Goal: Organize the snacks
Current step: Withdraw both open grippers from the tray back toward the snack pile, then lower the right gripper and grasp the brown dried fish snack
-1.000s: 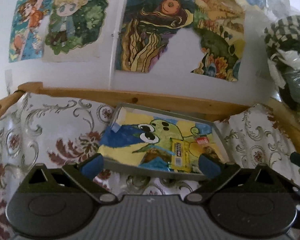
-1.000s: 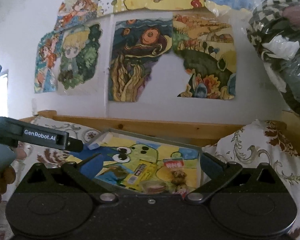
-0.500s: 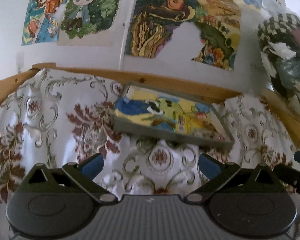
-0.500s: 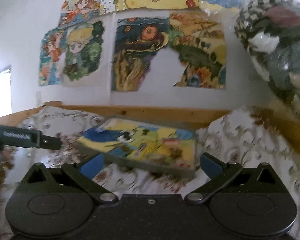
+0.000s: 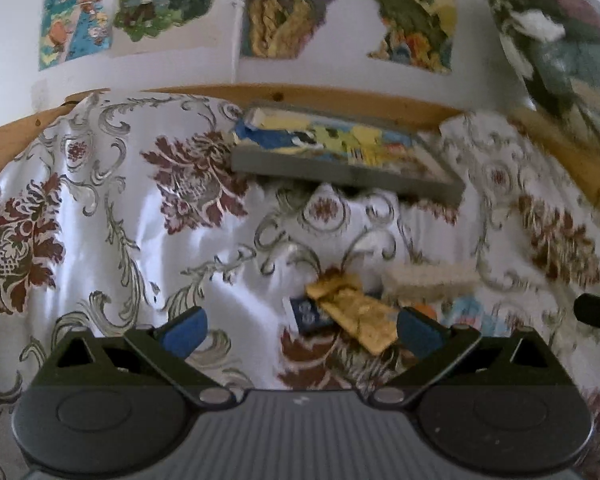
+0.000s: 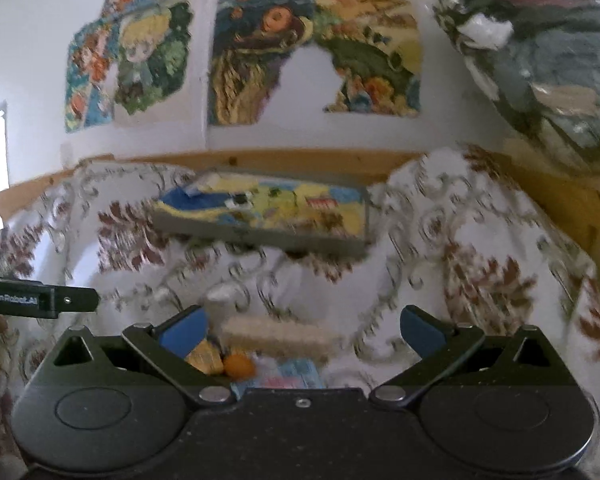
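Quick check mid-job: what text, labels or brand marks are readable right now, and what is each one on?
"GenRobot.AI": white letters on the left gripper's black side, seen from the right wrist camera; blurred but legible.
Dark blue packet: pale marks, too blurred to read.
Red label in the tray: too blurred to read.
Light blue packet: print unreadable.

White cloth (image 5: pixel 100 208) — maroon florals, grey scrolls; grey tray (image 5: pixel 340 174) — yellow-blue cartoon lining.
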Tool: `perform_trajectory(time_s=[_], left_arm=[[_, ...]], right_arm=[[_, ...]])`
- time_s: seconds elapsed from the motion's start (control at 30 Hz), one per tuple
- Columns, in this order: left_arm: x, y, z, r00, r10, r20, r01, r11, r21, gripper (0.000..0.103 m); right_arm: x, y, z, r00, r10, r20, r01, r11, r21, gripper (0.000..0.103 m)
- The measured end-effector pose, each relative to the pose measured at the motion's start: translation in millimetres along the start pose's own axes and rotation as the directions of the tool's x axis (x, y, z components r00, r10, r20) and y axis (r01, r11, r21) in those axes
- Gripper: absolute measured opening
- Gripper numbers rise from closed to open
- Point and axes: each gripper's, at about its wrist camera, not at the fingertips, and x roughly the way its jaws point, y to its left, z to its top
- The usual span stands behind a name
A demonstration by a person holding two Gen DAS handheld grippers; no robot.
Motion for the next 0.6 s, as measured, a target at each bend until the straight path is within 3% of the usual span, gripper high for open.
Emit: perform_trajectory(time_s=[0.23, 0.47, 0.6], left_arm=[[8.4, -14.6, -18.8, 0.996, -0.024, -0.081, 0.031, 0.995, 0.09, 0.103], [14.7, -21.8, -28.6, 0.989, -0.053, -0.14, 0.068, 0.993, 0.1, 0.103], [17.1, -21.5, -29.2, 0.987, -0.049, -0.153, 0.064, 0.993, 0.101, 0.103]], right_arm=[[-2.2, -3.9, -29.9, 0.991, -0.003, -0.134, 0.011, 0.998, 0.058, 0.102], [2.1, 0.8, -58.0, 0.964, 0.008, -0.266, 0.015, 0.997, 0.082, 0.102], [6.7, -1.4, -60.3, 0.957, 0.013, -0.29, 0.018, 0.995, 0.103, 0.102]])
